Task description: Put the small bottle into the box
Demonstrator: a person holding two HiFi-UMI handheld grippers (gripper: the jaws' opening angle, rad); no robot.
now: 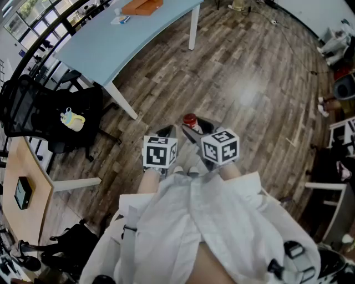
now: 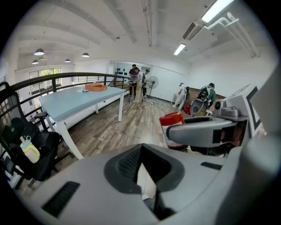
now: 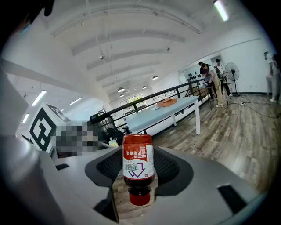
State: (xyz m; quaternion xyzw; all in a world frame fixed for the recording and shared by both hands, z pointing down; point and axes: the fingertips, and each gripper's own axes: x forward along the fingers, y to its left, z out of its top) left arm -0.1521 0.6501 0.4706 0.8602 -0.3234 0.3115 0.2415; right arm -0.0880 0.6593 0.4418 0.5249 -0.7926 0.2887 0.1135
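Observation:
The small bottle [image 1: 190, 120] has a red cap, dark contents and a red and white label. It sits between the pads of my right gripper [image 1: 192, 128], which is shut on it. In the right gripper view the bottle [image 3: 138, 169] stands cap towards the camera, gripped at its body by the right gripper [image 3: 138, 163]. My left gripper [image 1: 166, 133] hangs just to its left, shut with nothing in it. In its own view the left gripper [image 2: 139, 165] shows only a thin wedge between the pads, with the bottle [image 2: 172, 118] beside it. An orange box [image 1: 141, 5] lies on the far end of the blue table.
A long light blue table [image 1: 111, 44] stands ahead to the left on the wooden floor. A black chair [image 1: 61, 116] with a bag is at the left, beside a wooden desk [image 1: 22, 188]. People [image 2: 138, 83] stand far off by a fan [image 2: 152, 82].

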